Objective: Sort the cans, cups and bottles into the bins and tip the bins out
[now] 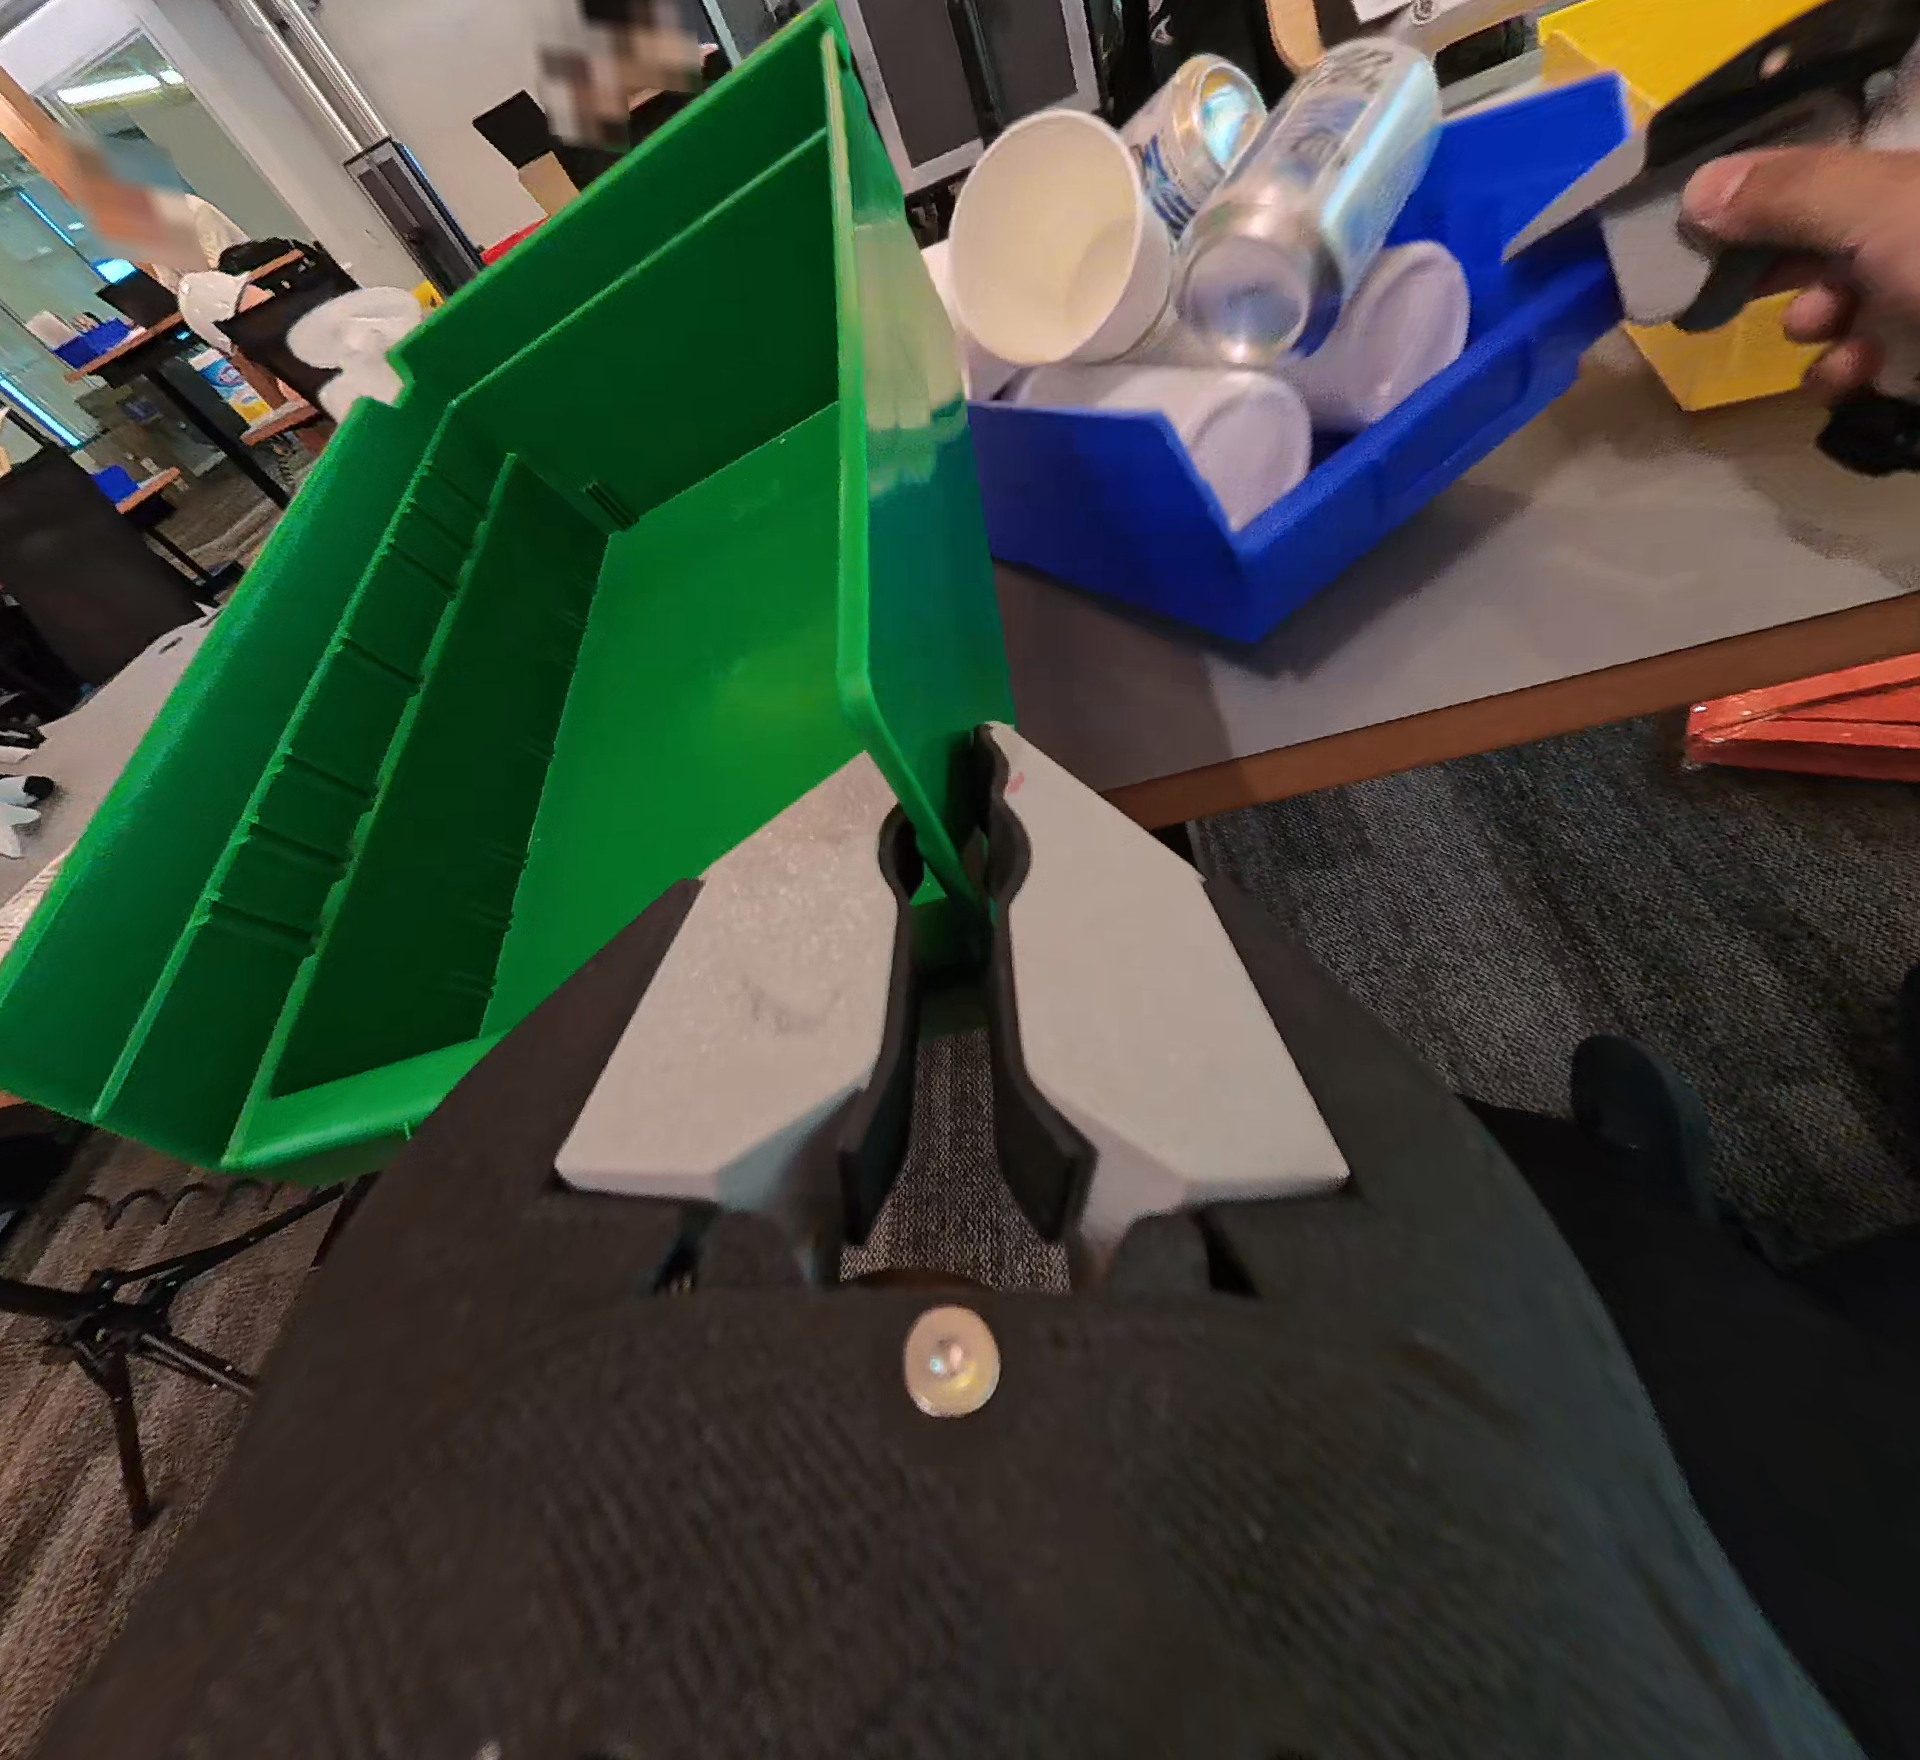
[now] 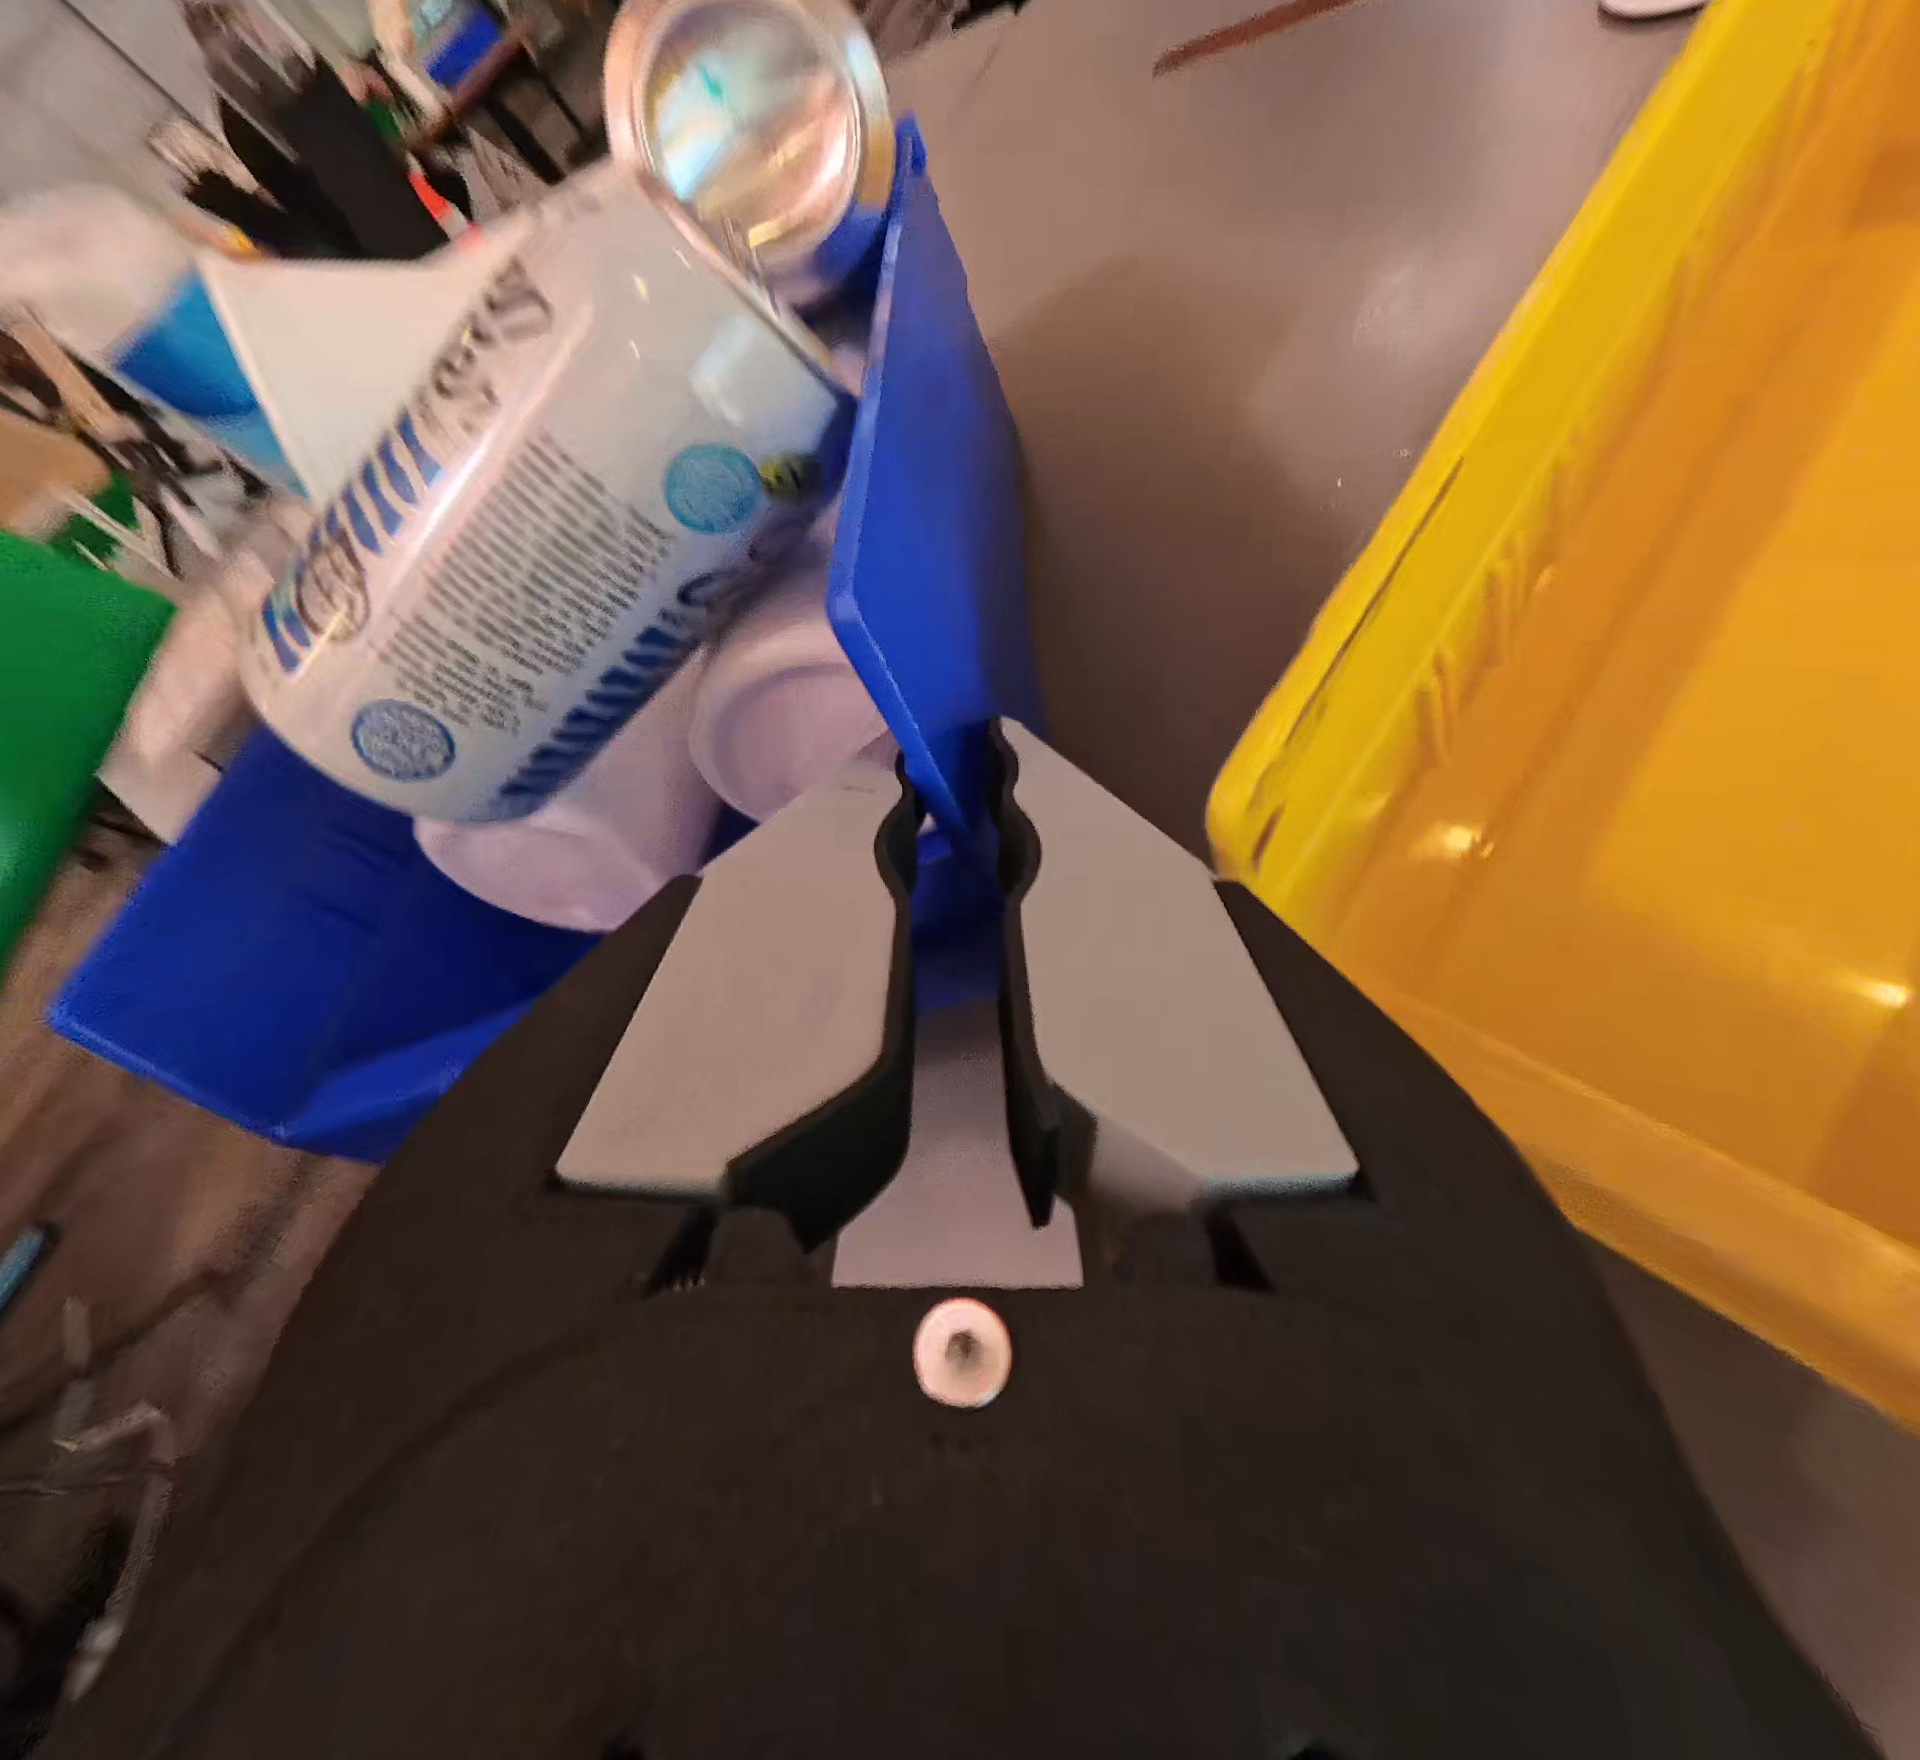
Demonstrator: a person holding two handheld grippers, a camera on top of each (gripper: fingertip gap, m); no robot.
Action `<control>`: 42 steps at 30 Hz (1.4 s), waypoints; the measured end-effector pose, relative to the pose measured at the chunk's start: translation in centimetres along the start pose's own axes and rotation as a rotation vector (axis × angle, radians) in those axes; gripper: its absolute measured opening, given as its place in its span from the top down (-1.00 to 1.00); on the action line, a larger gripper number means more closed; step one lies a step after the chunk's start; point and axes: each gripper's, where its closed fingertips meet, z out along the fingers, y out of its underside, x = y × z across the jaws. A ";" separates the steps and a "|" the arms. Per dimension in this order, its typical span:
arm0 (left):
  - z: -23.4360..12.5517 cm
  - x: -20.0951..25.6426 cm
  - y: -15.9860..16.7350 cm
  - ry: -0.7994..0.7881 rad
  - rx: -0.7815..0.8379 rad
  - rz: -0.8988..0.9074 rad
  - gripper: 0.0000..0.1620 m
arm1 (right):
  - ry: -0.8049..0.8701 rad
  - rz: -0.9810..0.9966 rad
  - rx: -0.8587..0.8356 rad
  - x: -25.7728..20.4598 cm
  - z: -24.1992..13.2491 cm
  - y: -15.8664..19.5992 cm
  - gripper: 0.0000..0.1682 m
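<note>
Green plastic bin (image 1: 499,671): an empty, ribbed, open-topped storage bin, tilted steeply, its open side turned toward the left wrist camera; it stood just left of the blue bin.
Left gripper (image 1: 951,837): black body with grey fingers, jaws clenched on the green bin's near wall edge.
Blue plastic bin (image 1: 1174,515): the landmark; an open-fronted storage bin, tipped up at its far end, its low front resting on the grey table top (image 1: 1558,567).
Right gripper (image 2: 961,811): jaws clamped tight on the blue bin's (image 2: 914,547) thin back wall; a person's hand (image 1: 1829,256) held it from the blue bin's right.
White paper cups (image 1: 1049,240): several lay on their sides inside the blue bin, one mouth facing the left wrist camera.
White-and-blue printed drink can (image 2: 488,547): lying tilted on top of the cups inside the blue bin, blurred.
Second silver-ended can (image 2: 753,110): behind the first, at the blue bin's raised end; whether it touched the wall was unclear through the blur.
Yellow plastic bin (image 2: 1621,671): on the table just right of the blue bin; its inside was hard to make out.
</note>
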 end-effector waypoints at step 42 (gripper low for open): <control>-1.3 17.0 -24.5 0.203 0.406 0.312 0.93 | 0.159 -0.320 0.256 19.2 -31.2 -0.3 0.56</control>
